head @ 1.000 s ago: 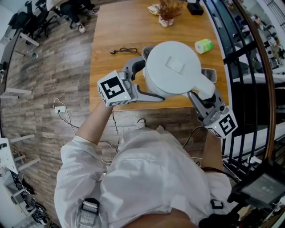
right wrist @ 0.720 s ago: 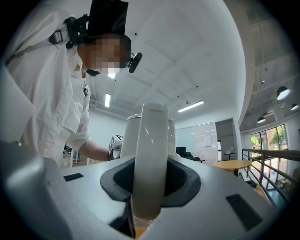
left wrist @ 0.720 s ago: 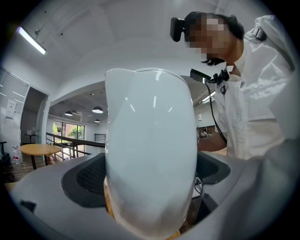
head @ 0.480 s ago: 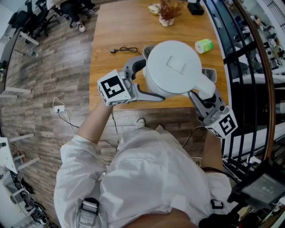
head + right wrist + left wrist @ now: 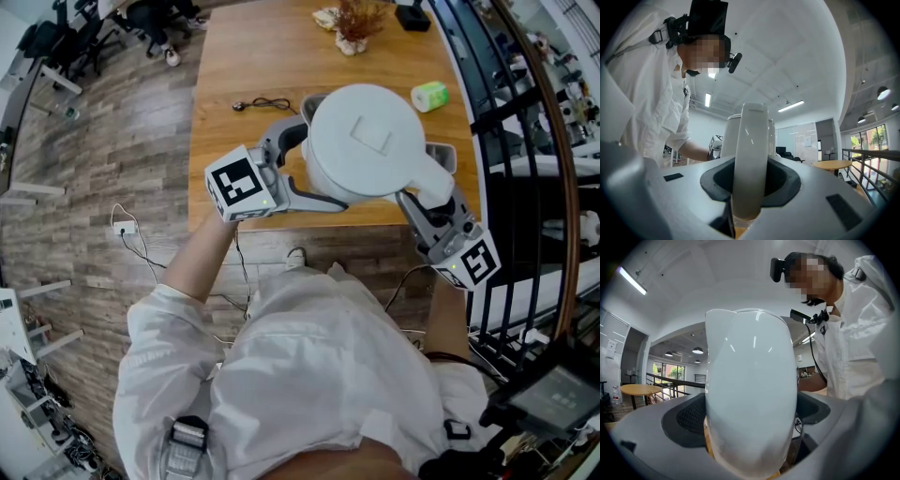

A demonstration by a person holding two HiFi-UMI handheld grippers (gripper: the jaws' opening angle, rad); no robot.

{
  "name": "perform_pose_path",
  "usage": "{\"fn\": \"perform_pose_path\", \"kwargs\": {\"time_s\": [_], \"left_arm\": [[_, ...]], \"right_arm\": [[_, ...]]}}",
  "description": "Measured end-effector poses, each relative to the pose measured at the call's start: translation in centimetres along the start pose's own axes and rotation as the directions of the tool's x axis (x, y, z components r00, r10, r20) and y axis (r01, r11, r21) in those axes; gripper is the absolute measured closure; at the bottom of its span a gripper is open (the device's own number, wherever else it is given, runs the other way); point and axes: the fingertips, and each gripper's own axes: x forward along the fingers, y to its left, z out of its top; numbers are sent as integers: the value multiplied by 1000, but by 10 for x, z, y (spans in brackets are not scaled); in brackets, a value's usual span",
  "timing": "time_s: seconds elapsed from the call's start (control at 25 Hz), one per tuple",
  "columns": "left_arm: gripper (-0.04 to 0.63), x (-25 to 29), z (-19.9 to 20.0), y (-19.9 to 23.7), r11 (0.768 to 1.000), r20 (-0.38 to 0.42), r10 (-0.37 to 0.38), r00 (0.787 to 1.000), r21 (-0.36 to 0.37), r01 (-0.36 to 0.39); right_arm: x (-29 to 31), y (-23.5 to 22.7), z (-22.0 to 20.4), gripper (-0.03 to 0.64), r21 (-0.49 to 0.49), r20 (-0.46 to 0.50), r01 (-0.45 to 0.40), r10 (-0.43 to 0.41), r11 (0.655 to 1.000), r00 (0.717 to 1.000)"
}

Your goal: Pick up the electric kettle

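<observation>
The white electric kettle (image 5: 367, 141) hangs above the wooden table (image 5: 244, 66), held from both sides. My left gripper (image 5: 302, 171) reaches in from the left and is shut on the kettle's body. In the left gripper view the rounded white wall of the kettle (image 5: 750, 390) fills the gap between the dark pads (image 5: 688, 417). My right gripper (image 5: 424, 204) comes from the lower right and is shut on the kettle's handle (image 5: 437, 184). In the right gripper view the handle (image 5: 750, 154) stands upright between the jaws, with the kettle body behind it.
A black cable (image 5: 262, 106) lies on the table left of the kettle, a green roll (image 5: 428, 96) to its right. A dried plant (image 5: 352, 23) and a black item (image 5: 411, 17) sit at the far edge. A grey object (image 5: 442, 156) shows under the kettle. A black railing (image 5: 506, 141) runs along the right.
</observation>
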Motion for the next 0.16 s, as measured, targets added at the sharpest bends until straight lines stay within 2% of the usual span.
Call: {"fn": "perform_pose_path", "kwargs": {"time_s": [0.16], "left_arm": [[14,0,-1,0,1000,-4,0,1000,-4,0]], "right_arm": [[0,0,0,511,2,-1,0,0,1000,1000]]}}
